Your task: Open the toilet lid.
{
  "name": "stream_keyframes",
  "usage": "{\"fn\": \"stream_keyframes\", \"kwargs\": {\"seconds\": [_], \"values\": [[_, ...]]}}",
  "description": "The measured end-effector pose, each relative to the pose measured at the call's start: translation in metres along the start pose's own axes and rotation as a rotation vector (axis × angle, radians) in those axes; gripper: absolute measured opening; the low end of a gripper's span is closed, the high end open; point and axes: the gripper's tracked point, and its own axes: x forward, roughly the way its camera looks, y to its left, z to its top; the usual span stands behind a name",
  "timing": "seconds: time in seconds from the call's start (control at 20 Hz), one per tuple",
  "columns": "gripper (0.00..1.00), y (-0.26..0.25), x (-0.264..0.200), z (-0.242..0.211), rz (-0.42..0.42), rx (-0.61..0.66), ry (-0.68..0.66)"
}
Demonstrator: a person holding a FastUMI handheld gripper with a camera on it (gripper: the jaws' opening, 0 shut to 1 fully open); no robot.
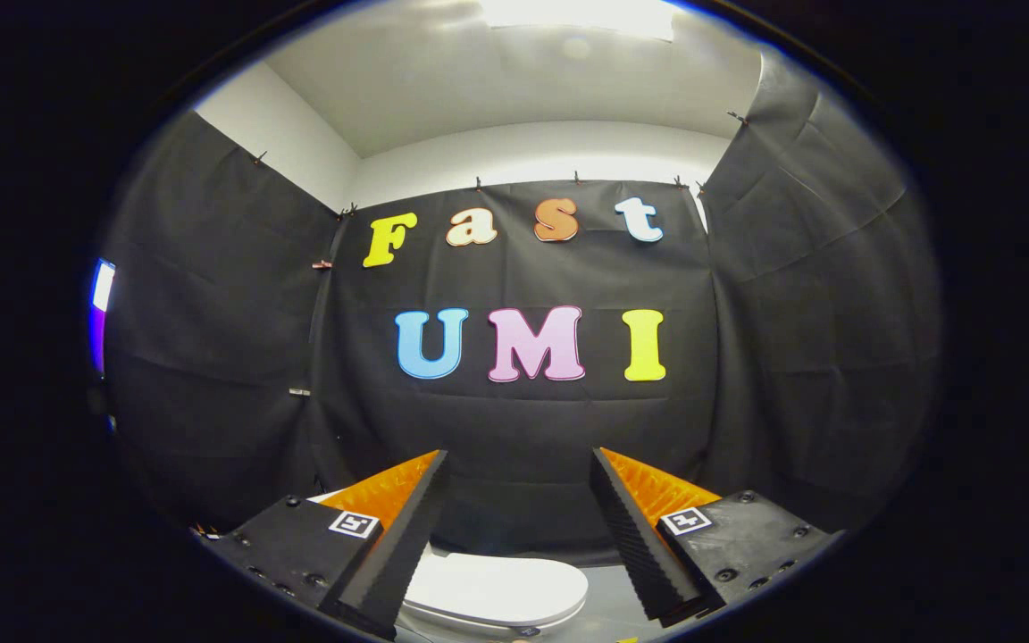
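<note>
Gripper view: the gripper [519,500] is held level, looking at the black cloth wall [514,420] of the booth, and its two ridged black fingers [403,536] stand wide apart with nothing between them. Orange backing shows on the outer side of each finger, and a small square marker sits on each black finger mount.

Below and a little ahead of the fingers lies the white toilet lid [497,589]. It looks closed, lying flat on the seat, with its rounded edge showing in the gap between the fingers. How the lid's far end meets the cloth cannot be made out, so the hinge side is not certain from here.

The relation that matters is height: the lid lies under the line of the fingers, not in front of them, while they point at the wall above it. Judging from this, the tool must drop and tip downward before a fingertip can get under the lid's rim. The lid sits roughly centred between the fingers, slightly toward the left one, so little sideways correction seems needed.
</note>
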Motion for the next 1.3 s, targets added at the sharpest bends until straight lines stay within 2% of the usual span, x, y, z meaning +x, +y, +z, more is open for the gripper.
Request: {"fn": "stream_keyframes", "kwargs": {"seconds": [0.5, 0.85, 1.3], "values": [[0.99, -0.004, 0.005, -0.007, -0.020, 0.010, 0.012], [0.99, -0.030, 0.006, -0.028, -0.092, 0.047, 0.057], [0.97, -0.057, 0.031, -0.106, -0.154, 0.183, 0.167]]}}
